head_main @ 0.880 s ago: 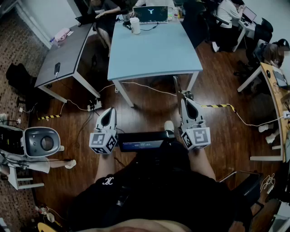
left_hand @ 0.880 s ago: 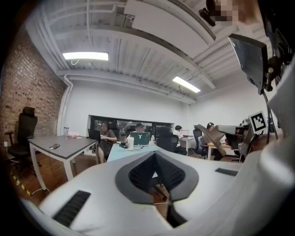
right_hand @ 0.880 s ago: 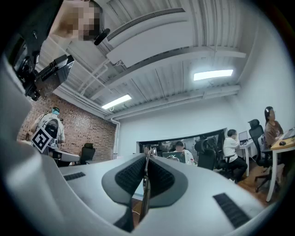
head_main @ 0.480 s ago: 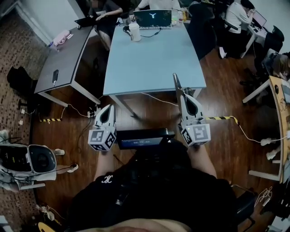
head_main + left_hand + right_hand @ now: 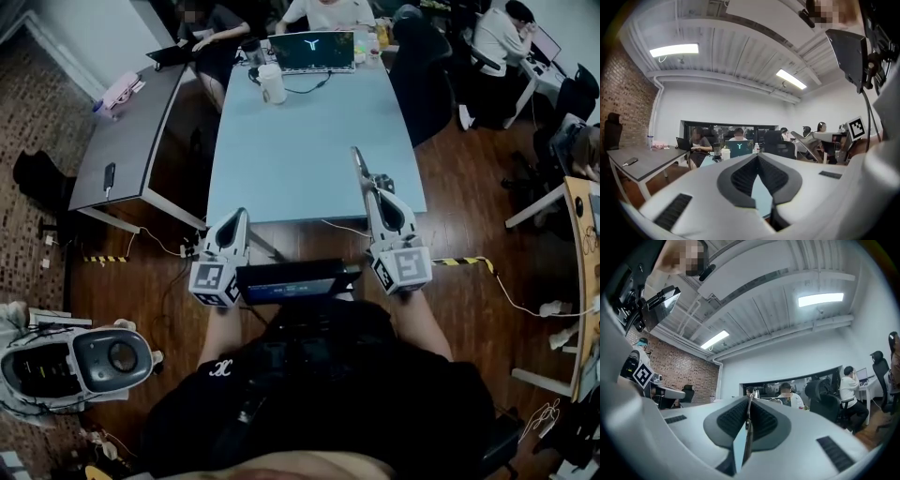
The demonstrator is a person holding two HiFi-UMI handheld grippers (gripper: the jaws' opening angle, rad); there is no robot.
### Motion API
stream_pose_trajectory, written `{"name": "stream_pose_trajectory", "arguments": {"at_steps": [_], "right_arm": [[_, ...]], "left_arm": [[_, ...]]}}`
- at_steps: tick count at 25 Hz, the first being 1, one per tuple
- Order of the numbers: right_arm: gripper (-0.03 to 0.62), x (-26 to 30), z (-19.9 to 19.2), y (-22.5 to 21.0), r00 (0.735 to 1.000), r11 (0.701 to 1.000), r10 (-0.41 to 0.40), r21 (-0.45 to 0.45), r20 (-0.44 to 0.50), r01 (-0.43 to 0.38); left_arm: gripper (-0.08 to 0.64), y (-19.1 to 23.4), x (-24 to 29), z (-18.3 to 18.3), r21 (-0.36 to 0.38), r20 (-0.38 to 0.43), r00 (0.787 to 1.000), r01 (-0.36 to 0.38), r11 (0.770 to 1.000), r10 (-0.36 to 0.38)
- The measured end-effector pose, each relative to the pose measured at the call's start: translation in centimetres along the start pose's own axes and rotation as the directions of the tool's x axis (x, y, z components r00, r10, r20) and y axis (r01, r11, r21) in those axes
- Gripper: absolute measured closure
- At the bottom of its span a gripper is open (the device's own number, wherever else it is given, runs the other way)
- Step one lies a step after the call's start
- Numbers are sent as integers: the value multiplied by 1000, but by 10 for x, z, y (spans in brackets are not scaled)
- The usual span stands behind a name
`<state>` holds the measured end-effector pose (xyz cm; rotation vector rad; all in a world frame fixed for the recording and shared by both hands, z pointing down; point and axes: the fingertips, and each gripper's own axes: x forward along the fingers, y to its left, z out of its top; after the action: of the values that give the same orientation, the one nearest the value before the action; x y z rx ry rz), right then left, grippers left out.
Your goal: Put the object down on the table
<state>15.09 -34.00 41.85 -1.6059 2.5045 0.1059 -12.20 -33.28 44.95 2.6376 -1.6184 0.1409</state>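
A thin, flat grey metal object (image 5: pixel 359 165) sticks forward out of my right gripper (image 5: pixel 374 185), which is shut on it. In the right gripper view the object (image 5: pixel 747 427) stands edge-on as a narrow blade between the pads. It hangs over the near right part of the light blue table (image 5: pixel 300 150). My left gripper (image 5: pixel 241 216) is at the table's near left edge. Seen from the left gripper view, the left gripper (image 5: pixel 758 158) is shut at its tips and holds nothing.
At the table's far end stand a laptop (image 5: pixel 311 50) and a white cup (image 5: pixel 273 83), with people seated behind them. A grey desk (image 5: pixel 131 122) stands to the left, a dark chair (image 5: pixel 427 70) to the right. Cables and striped tape (image 5: pixel 464 262) lie on the wood floor.
The blue table has come nearer in the head view. Both grippers, earlier over the floor short of it, now reach its near edge. The right gripper still holds the object.
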Motion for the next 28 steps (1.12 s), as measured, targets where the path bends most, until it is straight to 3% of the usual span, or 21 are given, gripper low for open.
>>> {"name": "stream_pose_trajectory", "arguments": {"at_steps": [6, 11, 16, 20, 25, 28], "right_arm": [[589, 46, -36, 9, 998, 1000, 5, 6, -68, -4], [589, 96, -94, 16, 987, 999, 37, -30, -154, -42], [589, 129, -161, 5, 965, 999, -32, -9, -261, 31], [589, 143, -225, -12, 914, 992, -101, 34, -393, 124], [591, 134, -300, -16, 825, 975, -93, 117, -557, 189], [589, 128, -324, -10, 794, 975, -73, 123, -603, 183]], "left_arm": [[569, 30, 19, -1, -22, -9, 1000, 4, 1000, -4], [569, 52, 26, -9, -22, -26, 1000, 8, 1000, -9], [569, 68, 28, -18, -32, -38, 999, 1, 999, -2], [569, 79, 36, -17, -25, -38, 999, 0, 1000, -1], [569, 87, 44, -16, -22, -43, 999, -3, 1000, 2], [569, 89, 44, -14, -19, -46, 999, -18, 1000, 17]]}}
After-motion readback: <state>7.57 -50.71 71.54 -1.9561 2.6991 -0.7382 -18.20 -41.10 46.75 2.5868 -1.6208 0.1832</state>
